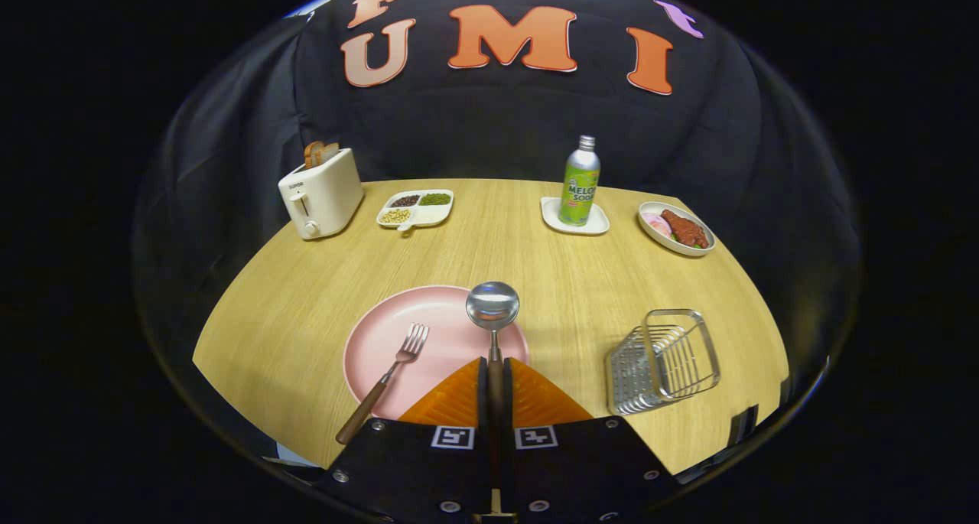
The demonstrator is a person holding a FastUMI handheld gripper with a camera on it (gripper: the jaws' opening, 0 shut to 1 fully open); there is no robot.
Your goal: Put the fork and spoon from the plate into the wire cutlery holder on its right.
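Wooden-handled spoon (pixel 493 333) clenched in gripper (pixel 495 371) | bowl ahead, over pink plate (pixel 382 340)

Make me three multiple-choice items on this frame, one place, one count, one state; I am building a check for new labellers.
1. The fork lies:
A. on the pink plate
B. in the wire cutlery holder
C. beside the toaster

2. Compartments of the divided dish holding food:
A. one
B. three
C. five

3. The tool is:
A. open
B. shut on the spoon
C. shut on the bottle

1 A, its tines rest on the plate.
2 B, three sections are filled.
3 B, both fingers press the spoon's handle.
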